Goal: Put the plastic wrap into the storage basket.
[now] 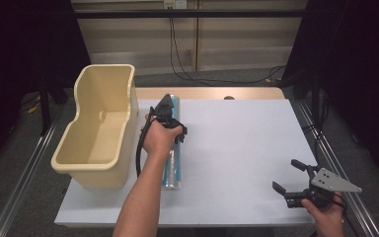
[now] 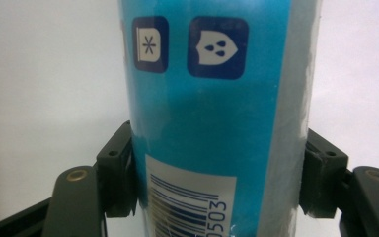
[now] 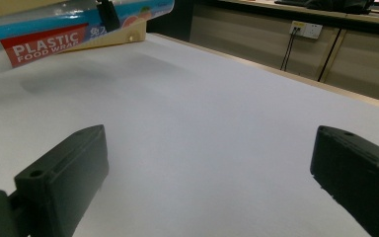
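A long roll of plastic food wrap (image 1: 173,168), blue with a clear wrapper, hangs lifted above the white table (image 1: 237,148) just right of the cream bin. My left gripper (image 1: 170,129) is shut on the middle of the roll; in the left gripper view both pads (image 2: 121,168) press the blue roll (image 2: 212,128) from either side. In the right gripper view the roll (image 3: 44,34) floats off the table with its shadow beneath. My right gripper (image 1: 288,180) rests near the table's front right corner, jaws wide apart with nothing between them.
A tall cream plastic bin (image 1: 98,128) stands open-topped at the table's left edge, right beside the lifted roll. Cables hang from a wall socket (image 1: 175,5) behind the table. Metal rails run along both sides of the table.
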Motion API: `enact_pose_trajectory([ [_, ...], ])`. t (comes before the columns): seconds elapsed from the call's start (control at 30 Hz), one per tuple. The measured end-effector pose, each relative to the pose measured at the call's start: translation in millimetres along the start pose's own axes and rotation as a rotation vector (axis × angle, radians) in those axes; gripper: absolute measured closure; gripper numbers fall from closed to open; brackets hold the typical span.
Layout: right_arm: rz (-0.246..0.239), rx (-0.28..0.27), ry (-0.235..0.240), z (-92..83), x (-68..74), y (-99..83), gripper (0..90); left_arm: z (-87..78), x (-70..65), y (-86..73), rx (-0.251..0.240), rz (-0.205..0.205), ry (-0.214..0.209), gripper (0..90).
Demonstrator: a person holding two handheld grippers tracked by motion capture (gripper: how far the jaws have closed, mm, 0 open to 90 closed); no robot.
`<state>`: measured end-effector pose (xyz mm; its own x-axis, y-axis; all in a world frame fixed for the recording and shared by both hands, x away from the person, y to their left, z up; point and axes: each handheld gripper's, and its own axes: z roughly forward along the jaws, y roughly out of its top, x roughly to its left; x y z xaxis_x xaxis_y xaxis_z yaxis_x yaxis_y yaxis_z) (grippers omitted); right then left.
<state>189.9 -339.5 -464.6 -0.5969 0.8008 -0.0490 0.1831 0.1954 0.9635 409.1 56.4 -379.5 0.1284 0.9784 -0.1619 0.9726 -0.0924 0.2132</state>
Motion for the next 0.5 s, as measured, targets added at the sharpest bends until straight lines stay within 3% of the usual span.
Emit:
enact_pose_trajectory([
  [0.5,0.008,-0.001,-0.002,0.0,0.3,0.3,0.8,-60.2,2.6,5.9,-0.006,0.024,-0.015,32.2],
])
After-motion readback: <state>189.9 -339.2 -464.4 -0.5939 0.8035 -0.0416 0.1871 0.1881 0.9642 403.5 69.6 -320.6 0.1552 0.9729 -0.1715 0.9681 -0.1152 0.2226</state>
